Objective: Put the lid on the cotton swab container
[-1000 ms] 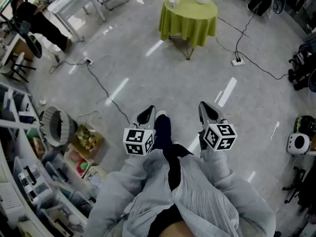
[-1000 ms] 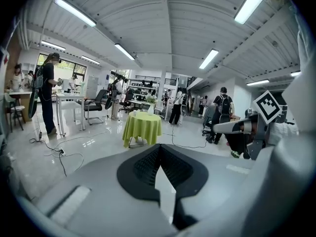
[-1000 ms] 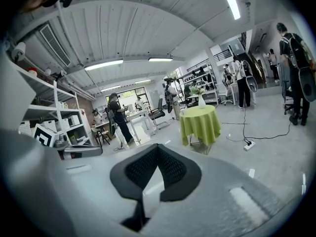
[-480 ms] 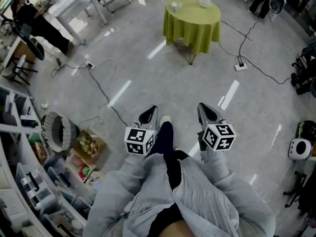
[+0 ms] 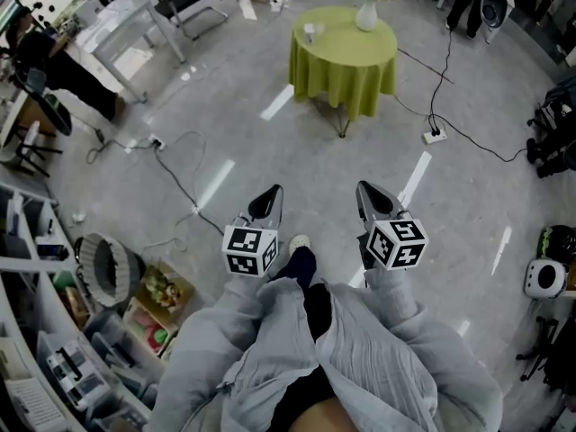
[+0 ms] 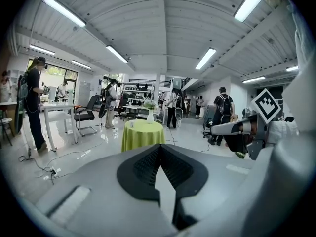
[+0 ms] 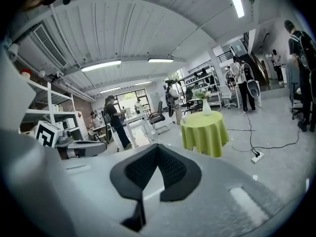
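Far ahead, a round table under a lime-green cloth (image 5: 343, 57) carries a small clear container (image 5: 310, 31) and a white vase of flowers (image 5: 366, 14). I cannot make out a lid from here. My left gripper (image 5: 270, 193) and right gripper (image 5: 367, 190) are held side by side in front of my body, over the floor and well short of the table. Both are shut with nothing between their jaws. The left gripper view has its closed tips (image 6: 160, 146) pointing toward the table (image 6: 142, 135), and the right gripper (image 7: 157, 145) also points toward the table (image 7: 205, 132).
Black cables and a power strip (image 5: 434, 136) lie on the grey floor between me and the table. Shelving, boxes and a floor fan (image 5: 106, 257) line the left side. A person (image 5: 54, 57) stands at a desk far left, and a white device (image 5: 544, 277) sits at the right.
My view has shifted forward and up, so the table sits lower in the picture and the vase shows fully. Both grippers stay shut and have risen slightly.
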Action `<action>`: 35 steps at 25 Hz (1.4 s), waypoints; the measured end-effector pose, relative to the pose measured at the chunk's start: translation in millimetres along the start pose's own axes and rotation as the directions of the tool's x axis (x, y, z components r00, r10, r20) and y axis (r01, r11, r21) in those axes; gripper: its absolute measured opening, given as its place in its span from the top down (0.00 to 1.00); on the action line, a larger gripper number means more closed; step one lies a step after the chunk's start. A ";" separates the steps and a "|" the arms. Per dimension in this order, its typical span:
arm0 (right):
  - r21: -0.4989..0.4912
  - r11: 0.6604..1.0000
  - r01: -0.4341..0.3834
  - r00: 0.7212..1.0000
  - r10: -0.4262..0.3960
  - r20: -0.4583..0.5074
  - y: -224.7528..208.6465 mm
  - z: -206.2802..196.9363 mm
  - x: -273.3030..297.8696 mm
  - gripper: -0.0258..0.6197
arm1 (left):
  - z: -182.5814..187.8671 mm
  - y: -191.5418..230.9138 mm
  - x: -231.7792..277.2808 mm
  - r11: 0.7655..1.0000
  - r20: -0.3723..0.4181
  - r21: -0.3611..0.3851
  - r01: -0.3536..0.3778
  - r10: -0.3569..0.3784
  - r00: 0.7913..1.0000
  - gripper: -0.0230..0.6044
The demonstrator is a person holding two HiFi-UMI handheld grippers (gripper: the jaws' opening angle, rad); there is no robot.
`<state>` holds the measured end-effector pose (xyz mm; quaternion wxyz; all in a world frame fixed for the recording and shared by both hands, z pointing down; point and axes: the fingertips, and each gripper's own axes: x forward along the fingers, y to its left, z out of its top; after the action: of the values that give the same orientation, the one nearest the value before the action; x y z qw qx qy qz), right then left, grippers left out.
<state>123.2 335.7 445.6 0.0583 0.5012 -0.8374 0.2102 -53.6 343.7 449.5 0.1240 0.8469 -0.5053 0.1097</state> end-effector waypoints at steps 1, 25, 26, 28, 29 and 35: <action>-0.001 1.000 0.002 1.000 -0.002 0.000 -2.6 4.3 5.6 0.96 | 4.2 2.9 6.4 1.000 0.000 0.003 0.005 -0.005 1.000 0.93; 0.016 0.999 0.034 0.999 -0.033 -0.029 -22.6 63.2 162.1 0.96 | 45.9 124.3 113.5 0.999 -0.023 -0.017 0.029 -0.030 0.999 0.93; 0.017 0.999 0.033 0.999 -0.033 -0.034 -21.0 61.9 165.3 0.96 | 44.3 128.1 114.4 0.999 -0.024 -0.026 0.027 -0.027 0.999 0.93; 0.015 0.999 0.035 0.998 -0.034 -0.049 -18.2 57.1 168.7 0.96 | 41.3 133.2 114.2 0.998 -0.019 -0.062 0.022 -0.024 1.000 0.93; 0.012 0.999 0.037 0.998 -0.036 -0.058 -17.0 54.3 169.6 0.96 | 40.6 134.1 112.9 0.996 -0.010 -0.084 0.026 -0.027 1.000 0.93; 0.019 0.999 0.030 0.995 -0.028 -0.097 -11.3 43.1 180.8 0.96 | 35.3 146.8 109.4 0.991 0.007 -0.135 0.021 -0.020 1.000 0.93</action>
<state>49.1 166.1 465.7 0.0967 0.5033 -0.8240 0.2417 -130.2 174.4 464.7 0.1807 0.8421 -0.5031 0.0717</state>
